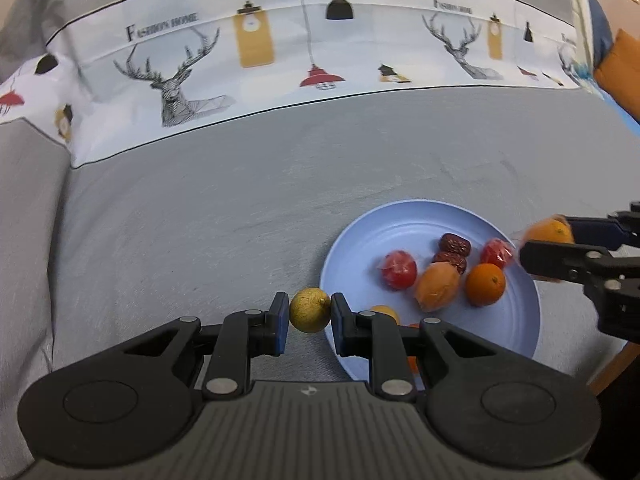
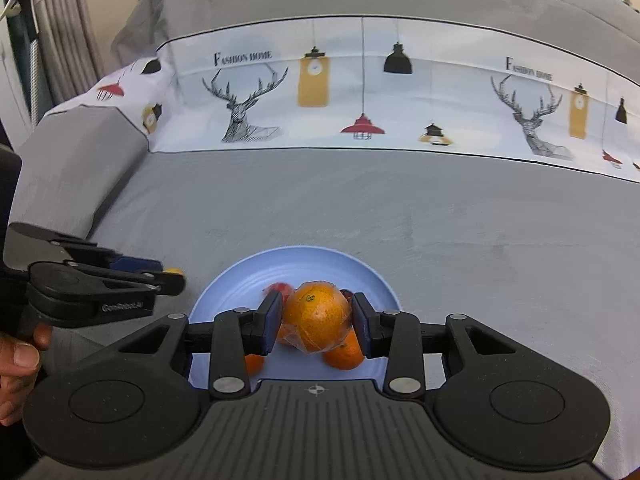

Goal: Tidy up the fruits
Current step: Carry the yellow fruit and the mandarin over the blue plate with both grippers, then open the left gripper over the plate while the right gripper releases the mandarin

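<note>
Left claw grips yellow fruit; right claw grips wrapped orange, hiding plate.

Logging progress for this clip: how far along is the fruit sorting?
Well along. Already on the blue plate: two red wrapped fruits, dried dates, an orange and other orange pieces. In hand: the left gripper holds a yellow-green citrus beside the plate's rim; the right gripper holds a wrapped orange above the plate. Left: setting both down. No loose fruit is visible on the grey cloth.
</note>
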Demonstrator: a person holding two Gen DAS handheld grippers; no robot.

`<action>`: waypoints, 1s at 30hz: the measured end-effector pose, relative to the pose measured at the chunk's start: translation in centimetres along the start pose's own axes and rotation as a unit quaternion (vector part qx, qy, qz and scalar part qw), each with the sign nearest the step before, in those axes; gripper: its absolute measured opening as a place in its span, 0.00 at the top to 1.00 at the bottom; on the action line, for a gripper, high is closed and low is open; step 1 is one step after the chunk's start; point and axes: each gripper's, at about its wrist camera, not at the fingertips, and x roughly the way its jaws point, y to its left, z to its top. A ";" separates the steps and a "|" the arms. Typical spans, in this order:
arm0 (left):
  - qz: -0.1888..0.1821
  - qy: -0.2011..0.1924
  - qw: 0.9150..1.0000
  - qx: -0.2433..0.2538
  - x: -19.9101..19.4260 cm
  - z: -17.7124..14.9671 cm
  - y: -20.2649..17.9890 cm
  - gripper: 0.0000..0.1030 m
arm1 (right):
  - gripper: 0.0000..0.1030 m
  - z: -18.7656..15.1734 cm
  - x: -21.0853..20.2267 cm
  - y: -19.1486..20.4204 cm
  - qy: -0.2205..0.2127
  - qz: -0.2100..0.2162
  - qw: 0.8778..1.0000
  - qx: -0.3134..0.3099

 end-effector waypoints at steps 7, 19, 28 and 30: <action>-0.009 -0.002 1.000 0.017 0.0 0.0 -0.8 0.77 | 0.62 -0.2 0.3 -0.6 0.008 -0.008 1.000 0.008; -0.067 0.010 0.995 0.079 0.6 -1.1 -4.5 0.77 | 0.62 -0.7 1.0 -1.3 0.027 -0.024 0.999 0.010; -0.092 0.009 0.988 0.126 0.7 -1.9 -6.8 0.76 | 0.62 -0.8 1.4 -1.3 0.036 -0.024 0.999 0.006; -0.095 0.009 0.987 0.126 0.6 -1.8 -6.9 0.76 | 0.62 -0.9 1.5 -1.3 0.038 -0.023 0.999 0.006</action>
